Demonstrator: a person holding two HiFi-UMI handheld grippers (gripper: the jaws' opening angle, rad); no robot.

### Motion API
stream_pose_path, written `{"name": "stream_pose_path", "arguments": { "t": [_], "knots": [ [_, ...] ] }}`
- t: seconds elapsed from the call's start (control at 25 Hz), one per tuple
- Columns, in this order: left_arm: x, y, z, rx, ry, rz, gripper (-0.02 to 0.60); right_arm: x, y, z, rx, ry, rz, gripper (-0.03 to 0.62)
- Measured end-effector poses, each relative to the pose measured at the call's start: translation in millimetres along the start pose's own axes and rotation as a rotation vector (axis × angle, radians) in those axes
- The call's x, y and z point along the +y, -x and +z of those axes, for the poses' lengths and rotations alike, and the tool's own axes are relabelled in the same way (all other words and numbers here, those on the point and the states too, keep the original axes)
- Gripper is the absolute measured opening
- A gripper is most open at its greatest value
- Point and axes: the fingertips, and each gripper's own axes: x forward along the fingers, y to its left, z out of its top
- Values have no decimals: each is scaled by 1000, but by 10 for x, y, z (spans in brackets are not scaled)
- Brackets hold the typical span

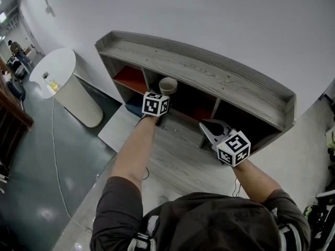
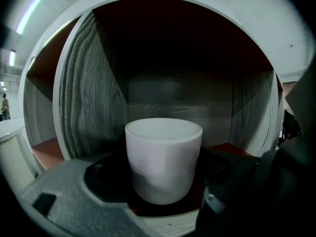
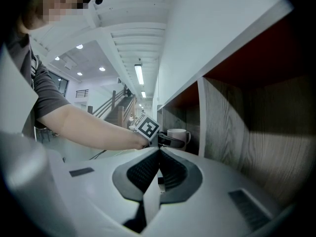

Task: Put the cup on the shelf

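Jaws of the left tool (image 2: 163, 158) filled the foreground of the left gripper view. They stood apart with the white cup (image 2: 163, 147) upright between them and a dark gap at either side, so the grip looked released. The cup stood on the red floor of a shelf (image 2: 94, 98) compartment, just inside its front edge and dead ahead along the tool's axis. A straight pull back should clear it.

In the right gripper view, the right tool (image 3: 159, 154) was clenched on nothing, with the cup far off beyond it.

In the head view, the left tool was at the cup's compartment, while the right tool hung well apart, outside the shelf.
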Motion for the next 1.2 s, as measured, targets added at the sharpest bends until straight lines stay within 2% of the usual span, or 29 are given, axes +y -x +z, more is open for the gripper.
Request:
{"name": "stream_pose_path", "arguments": {
  "t": [0.36, 0.64, 0.88, 1.08, 1.2],
  "knots": [
    [18, 115, 27, -44, 47, 35, 401, 39, 18, 46, -9, 7, 1, -8],
    [-60, 322, 19, -61, 67, 3, 405, 76, 0, 59, -13, 7, 4, -8],
    [-202, 718, -18, -86, 60, -39, 404, 123, -24, 65, -15, 13, 12, -8],
    [-381, 1252, 16, -149, 27, -65, 403, 169, -52, 114, -24, 23, 20, -8],
    [-473, 1620, -9, -195, 34, -70, 403, 181, -73, 145, -30, 27, 23, -8]
  ]
}}
